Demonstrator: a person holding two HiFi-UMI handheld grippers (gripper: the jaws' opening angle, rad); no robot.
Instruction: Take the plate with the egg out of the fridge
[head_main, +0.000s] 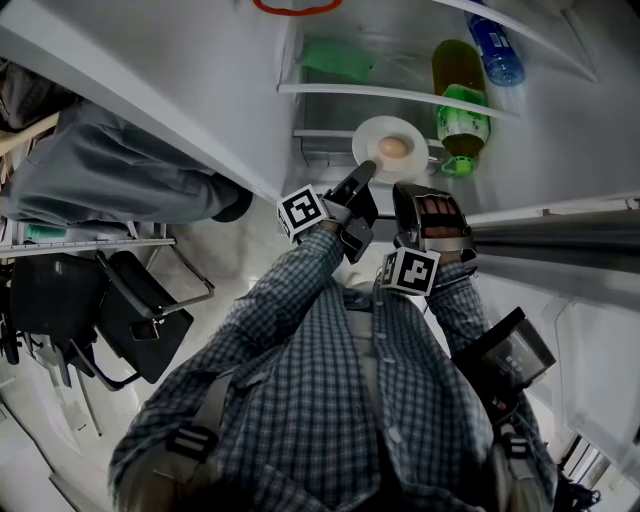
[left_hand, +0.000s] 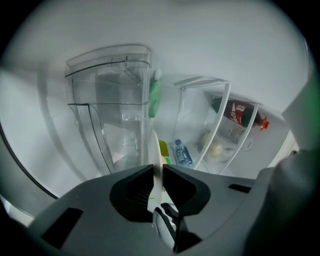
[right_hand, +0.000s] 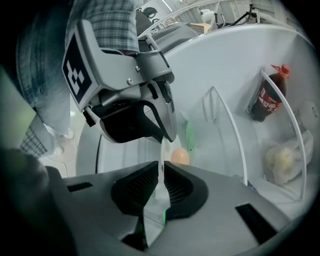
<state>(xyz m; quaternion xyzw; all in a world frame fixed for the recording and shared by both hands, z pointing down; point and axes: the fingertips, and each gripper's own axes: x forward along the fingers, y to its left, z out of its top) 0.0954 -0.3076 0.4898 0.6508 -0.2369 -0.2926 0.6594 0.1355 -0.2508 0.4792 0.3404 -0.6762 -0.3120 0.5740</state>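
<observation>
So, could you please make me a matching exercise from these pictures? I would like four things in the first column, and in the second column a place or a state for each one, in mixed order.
Things
1. egg
2. plate
3. bottle with green label
4. dark bottle with red cap

Places or states
A. stands in the rack next to the one with the pale bag
B. held at its rim by the left gripper and the right gripper
C. lies on the plate
D. beside the plate, at its right in the head view

Pairs: 1-C, 2-B, 3-D, 4-A
</observation>
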